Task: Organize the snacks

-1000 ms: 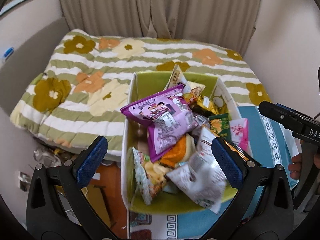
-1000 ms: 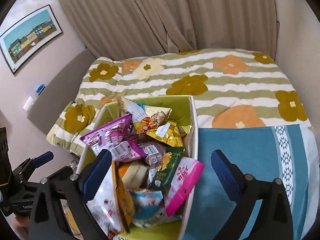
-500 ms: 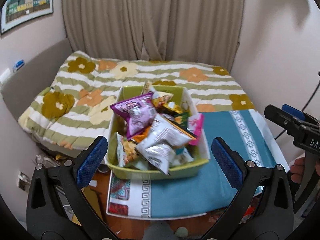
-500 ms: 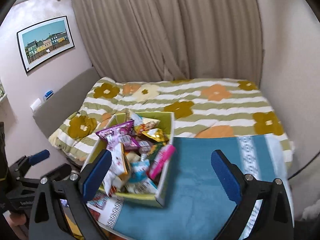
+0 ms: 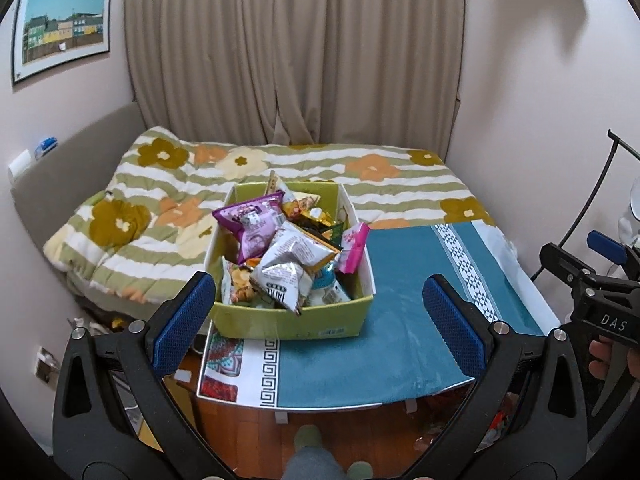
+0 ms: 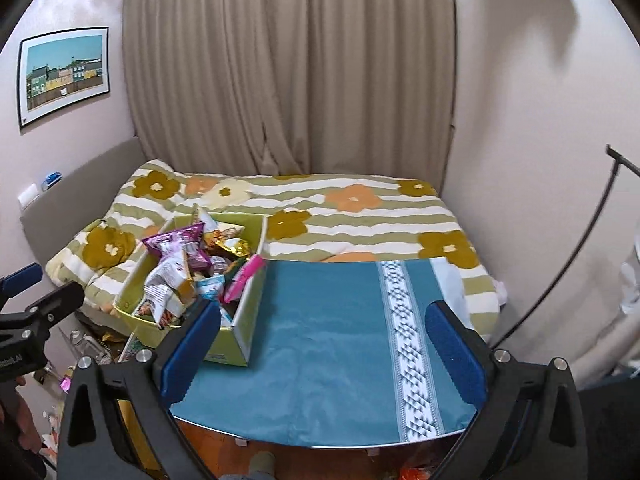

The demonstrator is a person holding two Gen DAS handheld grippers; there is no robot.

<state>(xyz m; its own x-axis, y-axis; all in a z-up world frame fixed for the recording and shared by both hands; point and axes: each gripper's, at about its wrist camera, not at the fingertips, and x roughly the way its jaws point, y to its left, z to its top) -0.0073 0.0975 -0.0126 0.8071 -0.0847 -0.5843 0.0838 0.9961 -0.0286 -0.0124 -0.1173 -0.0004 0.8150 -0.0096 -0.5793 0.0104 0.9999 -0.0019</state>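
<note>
Both my tools are up off the table right now and neither has hold of anything. The left tool (image 5: 316,320) has its blue pads (image 5: 185,322) spread wide, with the yellow-green box (image 5: 296,322) sitting between them in its view. The right tool (image 6: 324,344) is spread just as wide, hanging over the teal cloth (image 6: 328,340) with nothing between its pads.

The box sits on the left part of the table (image 5: 240,394), on the patterned end of the cloth, up against the bed. It's stuffed with snack bags: a purple bag (image 5: 250,224) on top toward the back, a crumpled white bag (image 5: 290,258) in the middle, a pink packet (image 5: 354,246) leaning over the right wall, and a gold wrapper (image 6: 232,246) deeper in. The rest of the pile is too jumbled to tell apart.

Behind the table is the bed with the flowered striped quilt (image 5: 384,184), then beige curtains (image 5: 296,52), plus a framed picture (image 5: 60,26) on the left wall.
</note>
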